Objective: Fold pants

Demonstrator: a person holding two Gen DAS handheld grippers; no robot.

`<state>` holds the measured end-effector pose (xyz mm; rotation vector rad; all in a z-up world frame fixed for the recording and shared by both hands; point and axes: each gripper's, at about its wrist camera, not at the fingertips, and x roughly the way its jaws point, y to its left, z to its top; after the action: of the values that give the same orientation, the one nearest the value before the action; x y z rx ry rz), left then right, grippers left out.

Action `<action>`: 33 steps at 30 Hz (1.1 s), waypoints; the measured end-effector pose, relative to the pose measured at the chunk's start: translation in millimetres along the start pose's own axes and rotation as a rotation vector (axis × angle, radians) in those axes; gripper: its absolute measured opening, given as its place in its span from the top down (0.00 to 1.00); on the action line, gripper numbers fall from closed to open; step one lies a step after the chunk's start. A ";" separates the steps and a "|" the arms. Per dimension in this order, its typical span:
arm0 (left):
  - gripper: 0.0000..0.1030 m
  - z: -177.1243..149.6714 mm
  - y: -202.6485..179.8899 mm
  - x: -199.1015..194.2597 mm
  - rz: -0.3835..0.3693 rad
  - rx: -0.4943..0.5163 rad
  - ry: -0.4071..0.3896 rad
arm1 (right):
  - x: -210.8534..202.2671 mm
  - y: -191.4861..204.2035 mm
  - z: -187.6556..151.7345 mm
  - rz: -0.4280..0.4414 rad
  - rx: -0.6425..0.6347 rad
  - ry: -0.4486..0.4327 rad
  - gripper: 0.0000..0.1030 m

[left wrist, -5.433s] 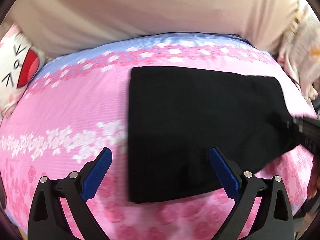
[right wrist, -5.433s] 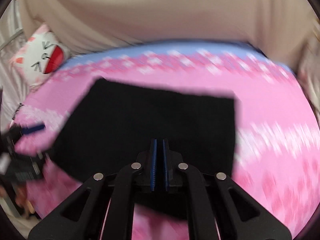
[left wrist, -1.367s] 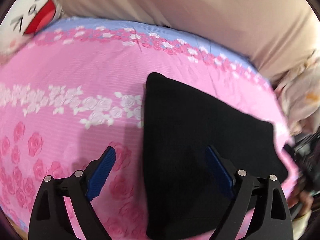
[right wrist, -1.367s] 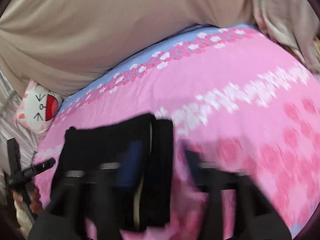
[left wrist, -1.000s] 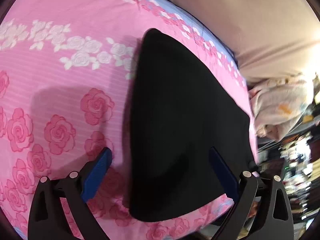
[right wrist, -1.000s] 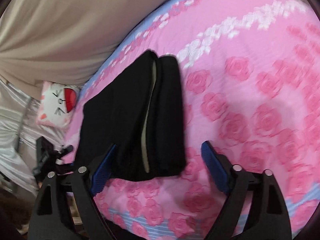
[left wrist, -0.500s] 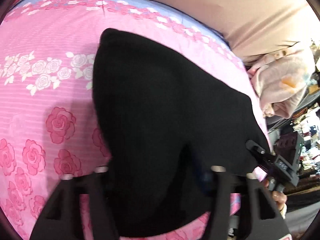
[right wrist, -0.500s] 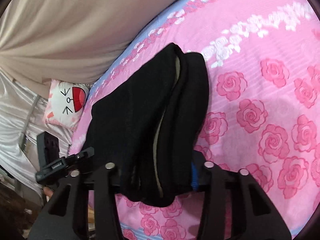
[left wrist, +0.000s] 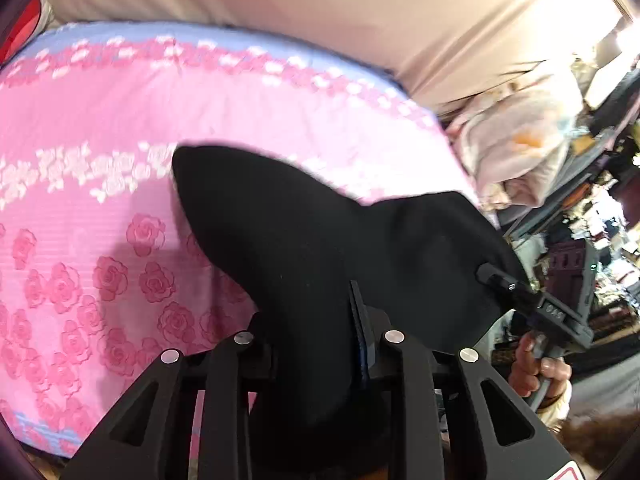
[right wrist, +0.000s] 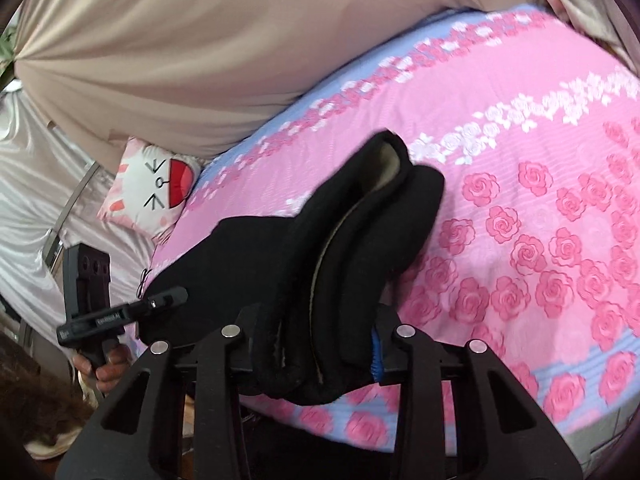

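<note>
Left hand-held gripper (left wrist: 320, 320) is clamped on the near edge of the folded black pants (left wrist: 320, 232), its jaws closing further, with the cloth bunched between the blue pads (left wrist: 362, 328). The pants hang lifted between the two tools above a pink rose-print bed (left wrist: 80, 128); their far corner droops toward the sheet, but whether it touches is unclear. In the right wrist view a cat-face pillow (right wrist: 154, 184) sits at the bed's left end against a beige curtain (right wrist: 200, 40), and a hand (right wrist: 102, 368) holds the left tool's handle at the lower left. Further right, the right hand-held gripper (right wrist: 316, 344) is clamped on the thick stacked end of the pants (right wrist: 360, 248), its jaws also closing, the folded layers and a pale lining showing between the fingers. In the left wrist view the other hand (left wrist: 536, 368) grips that tool's handle at the right edge, with a heap of pale bedding (left wrist: 516, 148) and cluttered shelves behind.
</note>
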<state>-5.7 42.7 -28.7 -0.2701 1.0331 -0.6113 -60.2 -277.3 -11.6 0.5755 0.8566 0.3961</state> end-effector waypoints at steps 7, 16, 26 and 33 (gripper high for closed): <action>0.82 11.0 -39.0 -85.9 -0.094 0.124 -0.105 | -67.1 63.1 14.6 0.057 -0.155 -0.118 0.67; 0.82 70.3 -112.1 -182.1 -0.066 0.412 -0.478 | -127.0 150.2 88.1 0.087 -0.463 -0.476 0.67; 0.82 203.6 -100.3 -137.5 0.085 0.429 -0.713 | -41.8 146.1 236.3 0.079 -0.480 -0.636 0.67; 0.83 283.0 -30.5 -21.0 0.204 0.332 -0.623 | 84.6 84.5 287.8 0.039 -0.354 -0.525 0.67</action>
<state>220.6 10.5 142.1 -0.0497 0.3439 -0.4590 211.0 -255.3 140.3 0.3407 0.2610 0.3961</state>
